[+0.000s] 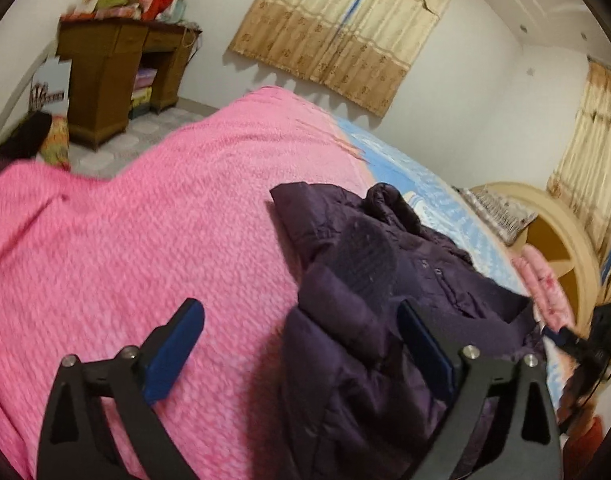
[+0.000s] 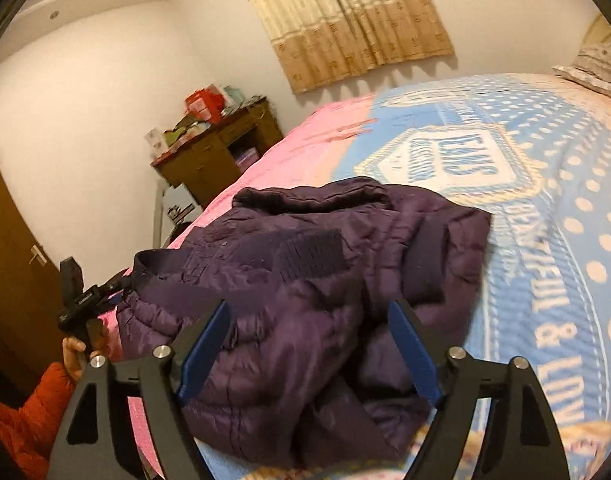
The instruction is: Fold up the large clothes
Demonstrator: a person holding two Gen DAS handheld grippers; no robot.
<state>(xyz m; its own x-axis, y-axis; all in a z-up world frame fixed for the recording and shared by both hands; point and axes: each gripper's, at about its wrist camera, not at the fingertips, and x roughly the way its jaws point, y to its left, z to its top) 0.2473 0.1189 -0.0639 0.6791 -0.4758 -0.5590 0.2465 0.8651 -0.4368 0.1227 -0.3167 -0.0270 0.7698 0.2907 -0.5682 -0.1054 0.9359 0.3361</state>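
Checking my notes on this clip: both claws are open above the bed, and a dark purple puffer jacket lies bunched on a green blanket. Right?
Not quite: the blanket under the dark purple puffer jacket is pink, not green, as the left wrist view shows. The rest stands.

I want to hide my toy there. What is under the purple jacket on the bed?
The purple jacket lies across a pink blanket and a blue dotted bedspread, where they meet. Whatever sits directly beneath its bunched folds is covered and cannot be seen.
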